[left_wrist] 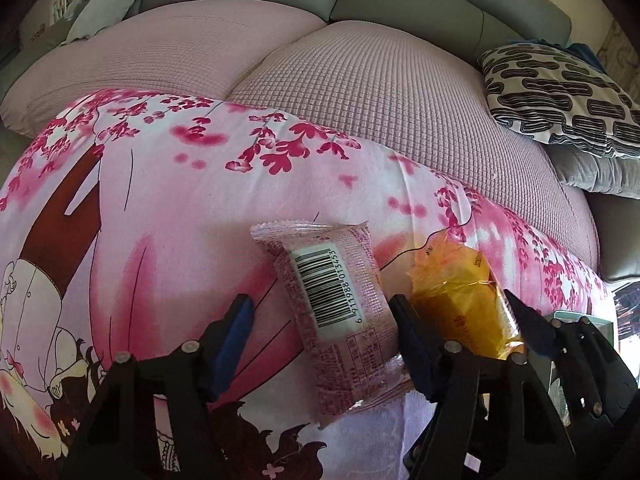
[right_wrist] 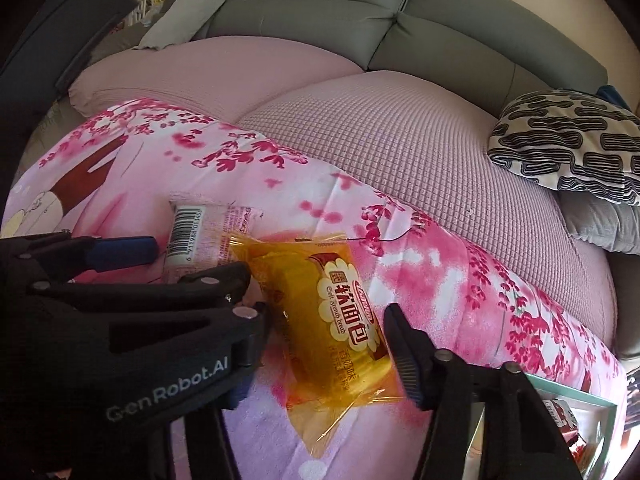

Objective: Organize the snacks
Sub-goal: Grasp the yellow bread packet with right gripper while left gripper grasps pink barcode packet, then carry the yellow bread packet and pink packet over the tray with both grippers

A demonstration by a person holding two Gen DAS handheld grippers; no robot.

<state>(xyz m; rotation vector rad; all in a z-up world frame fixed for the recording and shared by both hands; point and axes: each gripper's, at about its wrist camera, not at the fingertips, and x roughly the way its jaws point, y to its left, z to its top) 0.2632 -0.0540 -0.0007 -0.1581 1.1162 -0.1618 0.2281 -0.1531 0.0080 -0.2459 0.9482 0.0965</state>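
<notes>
Right claw hides yellow pkt edges.

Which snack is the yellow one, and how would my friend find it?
Find the pink flowered blanket on the sofa; two wrapped snacks lie there side by side. The yellow packet is the see-through golden one with a cloud-shaped label, unlike the pale pink packet showing a barcode.

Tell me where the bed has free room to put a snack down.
Free: floral pink blanket left of the pink barcode packet, and the pink waffle cover before the black-and-white pillow. Crowded: around the yellow bread packet.
</notes>
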